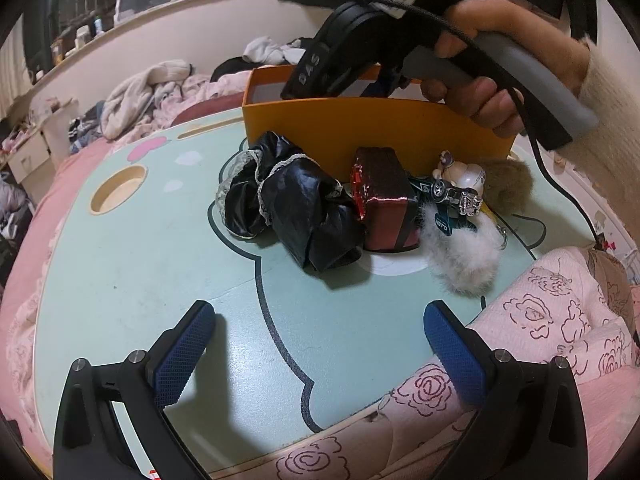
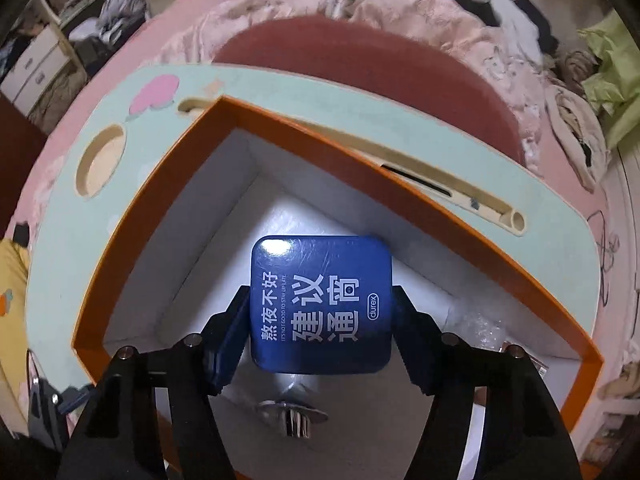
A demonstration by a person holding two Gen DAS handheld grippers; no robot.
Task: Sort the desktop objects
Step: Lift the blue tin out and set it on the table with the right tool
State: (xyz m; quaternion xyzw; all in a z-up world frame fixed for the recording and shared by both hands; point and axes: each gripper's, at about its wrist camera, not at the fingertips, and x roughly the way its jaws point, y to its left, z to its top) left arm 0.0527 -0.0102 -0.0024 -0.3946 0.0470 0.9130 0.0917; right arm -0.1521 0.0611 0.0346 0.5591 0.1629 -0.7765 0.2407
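My right gripper [image 2: 320, 320] is shut on a blue square tin [image 2: 320, 304] with white lettering and holds it over the white inside of the orange box [image 2: 280, 128]. In the left wrist view the right gripper body [image 1: 360, 40] hangs above the orange box [image 1: 360, 128]. My left gripper [image 1: 320, 352] is open and empty, low over the mint green lap table [image 1: 140, 264]. Before the box lie a black lace-trimmed cloth [image 1: 288, 208], a dark red foil box [image 1: 384, 200], a toy car [image 1: 448, 194], a white fluffy ball [image 1: 464, 256] and a small figure [image 1: 460, 172].
A small metal object [image 2: 292, 416] and clear plastic wrap [image 2: 476, 328] lie inside the box. The table has a round cup hole [image 1: 118, 190] and a slot [image 2: 440, 192]. It stands on a bed with pink bedding [image 1: 560, 320] and piled clothes [image 1: 152, 92].
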